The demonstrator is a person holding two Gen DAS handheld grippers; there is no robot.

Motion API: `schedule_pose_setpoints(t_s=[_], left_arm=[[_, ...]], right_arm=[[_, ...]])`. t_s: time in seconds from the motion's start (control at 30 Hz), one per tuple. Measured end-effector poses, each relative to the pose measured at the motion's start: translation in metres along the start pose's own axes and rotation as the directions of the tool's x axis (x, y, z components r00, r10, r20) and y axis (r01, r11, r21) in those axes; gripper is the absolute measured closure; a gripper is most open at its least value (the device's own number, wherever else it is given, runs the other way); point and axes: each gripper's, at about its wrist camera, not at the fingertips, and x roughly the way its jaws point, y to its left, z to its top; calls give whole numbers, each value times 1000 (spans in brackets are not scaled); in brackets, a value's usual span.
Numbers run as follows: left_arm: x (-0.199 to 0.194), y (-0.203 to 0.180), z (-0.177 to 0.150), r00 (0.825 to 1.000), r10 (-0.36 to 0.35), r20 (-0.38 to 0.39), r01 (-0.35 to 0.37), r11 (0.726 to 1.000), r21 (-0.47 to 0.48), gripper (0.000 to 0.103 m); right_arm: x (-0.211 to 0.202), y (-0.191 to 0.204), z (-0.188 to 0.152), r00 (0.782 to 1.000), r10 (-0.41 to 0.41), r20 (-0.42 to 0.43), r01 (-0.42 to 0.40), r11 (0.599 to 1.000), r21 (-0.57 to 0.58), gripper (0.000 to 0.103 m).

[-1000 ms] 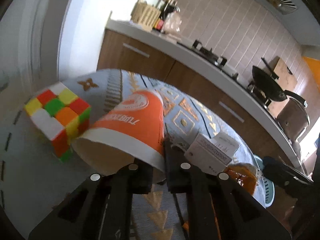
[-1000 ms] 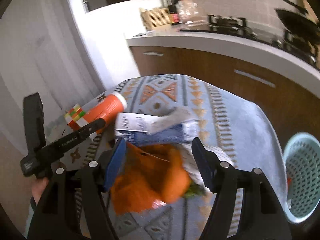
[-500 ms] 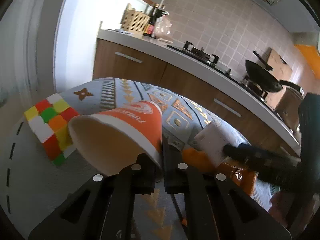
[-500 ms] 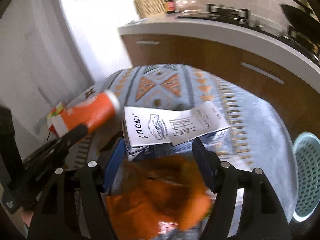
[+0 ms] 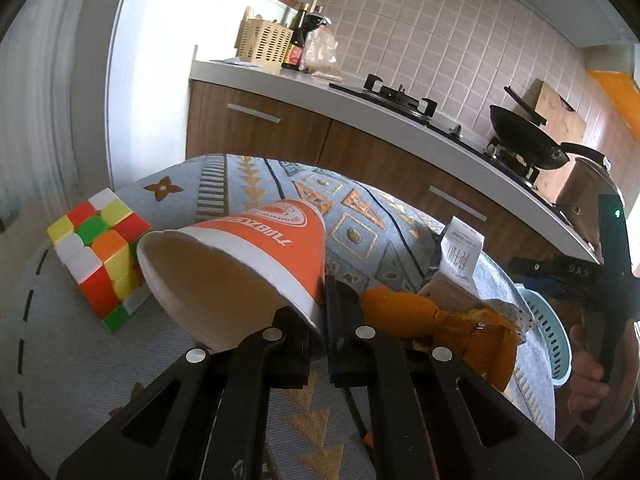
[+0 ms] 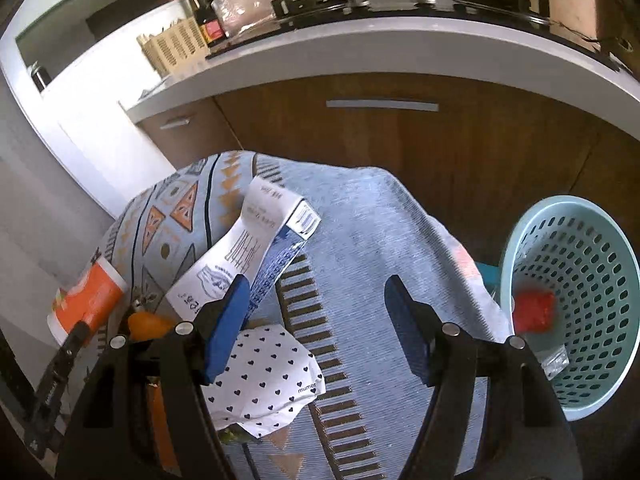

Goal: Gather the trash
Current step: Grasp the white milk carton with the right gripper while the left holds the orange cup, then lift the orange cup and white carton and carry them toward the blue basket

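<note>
While my left claw (image 5: 323,316) pinches the rim of the orange paper cup (image 5: 240,268) beside the puzzle cube (image 5: 98,262), my right claw (image 6: 316,324) hangs wide and empty over the tablecloth (image 6: 372,232), carton (image 6: 256,252) at its left finger, basket (image 6: 576,300) right.

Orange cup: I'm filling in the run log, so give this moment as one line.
left gripper: shut on orange cup rim | right gripper: open, empty | bin: beside table
</note>
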Motion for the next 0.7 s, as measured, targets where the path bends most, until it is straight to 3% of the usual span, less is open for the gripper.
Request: schedule_pose_setpoints(t_s=[0.13,0.2,0.27,0.5,0.67,0.7], left_arm=[[0,0,0,1000,-4,1,4,1000,-8,99],[0,1,-1,1000,-4,2,4,1000,-12,99],[0,0,-1,1000,-3,2,3,1000,-11,99],[-3,2,-1,1000,-5,8,5,1000,-12,99],[-4,5,0,1000,-19,12,19,1000,-24,99],[-4,5,0,1000,-20,13,20,1000,-24,99]], right_arm=[[15,33,5,999,39,-37,-40,999,-21,30],[26,49,8,998,29,-59,-31,999,-23,17],[46,62,12,994,7,-109,-7,1000,0,12],[95,68,19,974,-89,-209,113,988,109,12],[111,89,26,952,-189,-241,197,980,11,13],[113,91,25,948,-207,-241,210,978,-14,17]])
